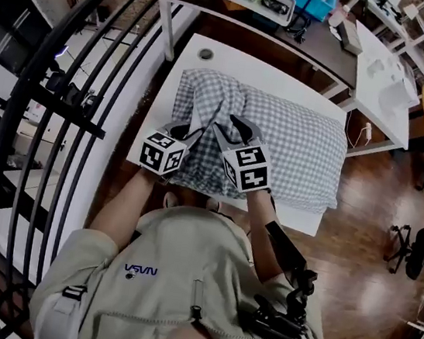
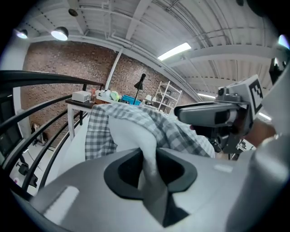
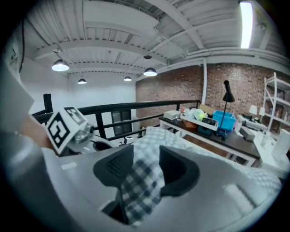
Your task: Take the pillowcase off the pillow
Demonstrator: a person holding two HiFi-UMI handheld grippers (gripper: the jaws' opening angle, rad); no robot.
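the left gripper (image 2: pixel 147 165) has its jaws clenched on a white corner of the pillow (image 2: pixel 129 131), which bulges out just ahead of them from under the checked pillowcase (image 2: pixel 172 129). the right gripper (image 3: pixel 141 170) has its jaws released, with a loose fold of the pillowcase lying between them. beyond both pairs of jaws the rest of the covered pillow lies across the white worktop (image 1: pixel 212 55).

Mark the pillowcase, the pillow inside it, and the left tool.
pillowcase (image 1: pixel 301 150), head view, checked fabric over the right half.
pillow (image 2: pixel 131 131), left gripper view, bare white corner outside the case.
left tool (image 2: pixel 149 165), left gripper view, midway between its fingertips.
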